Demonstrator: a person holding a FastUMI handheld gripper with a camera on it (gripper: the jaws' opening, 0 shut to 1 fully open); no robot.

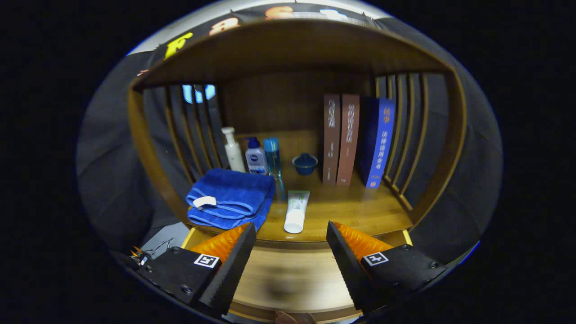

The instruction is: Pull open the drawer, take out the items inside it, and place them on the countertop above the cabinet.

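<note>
The gripper (pixel 291 227) has its two fingers spread wide apart, nothing between them, with a bare stretch of wood showing in the gap. They hover over the pulled-out wooden drawer (pixel 288 279), whose light-brown interior lies directly beneath and between the fingers; no item can be made out in the part of it that shows.

Just beyond the fingertips runs the front edge of the wooden countertop (pixel 351 209) above the cabinet, roofed by a curved wooden shelf and fenced by dark vertical slats on both sides. At about 12 o'clock from the fingers, touching the countertop's front edge, lies a white squeeze tube with a green-printed upper half (pixel 296 211), cap end toward the fingers. At 11 o'clock, just beside the tube, sits a folded blue terry towel with a white tag (pixel 231 198), its near corner overhanging the edge close to the left fingertip.

Behind the towel stand a white pump bottle (pixel 233 150), a white bottle with a dark blue cap (pixel 256 156) and a slim clear blue bottle (pixel 272 159), close together. A small dark blue lidded bowl (pixel 304 163) sits farther back at 12 o'clock. At 1 o'clock three upright books stand side by side: two brown books (pixel 340 137) and a blue book (pixel 380 141).
</note>
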